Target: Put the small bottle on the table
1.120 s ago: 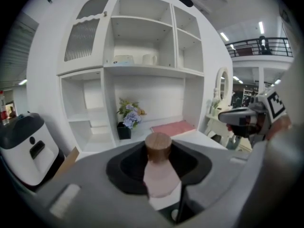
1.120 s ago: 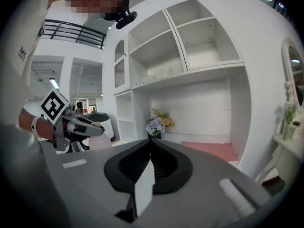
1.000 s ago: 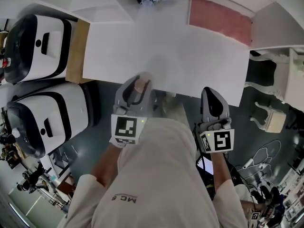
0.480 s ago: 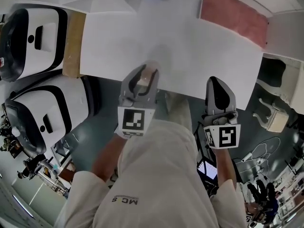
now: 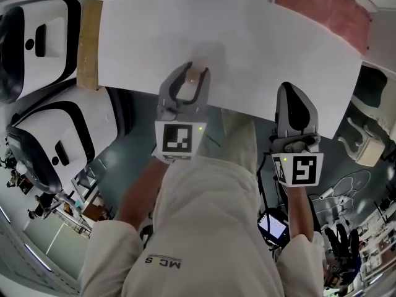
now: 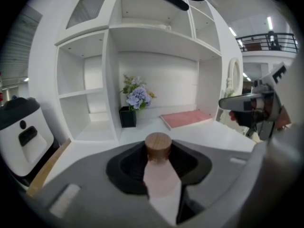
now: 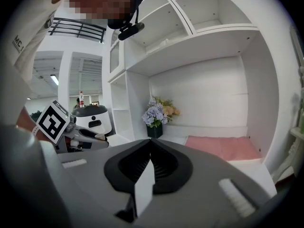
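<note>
**Carrying the small bottle in over the table's near edge**

The small bottle (image 6: 159,175) is seen clamped in the left gripper (image 5: 187,79), and it is not yet down. The pads are pressed on its pale pink body, and the wooden cap (image 6: 157,146) is left free, pointing out toward the jaw tips. The body is taken and not the cap, it may be judged, so that the cap is not pulled off. How far the bottle is tilted cannot be settled from these views.

In the head view the left gripper's tips are placed just over the near edge of the white table (image 5: 247,48). No contact between bottle and tabletop can be made out.

The right gripper (image 5: 292,93) is held beside it, also at the table's edge, with its jaws closed together on nothing. It is kept out of the way, by the look of it, since one gripper is enough for so small a thing.

Bare white surface is offered straight ahead. The pink mat (image 5: 322,8) and the flowers (image 6: 136,95) are well apart from the bottle, so a clear landing spot is there to be used. A base-down lowering is called for before the jaws are opened, or the bottle may be tipped.
</note>
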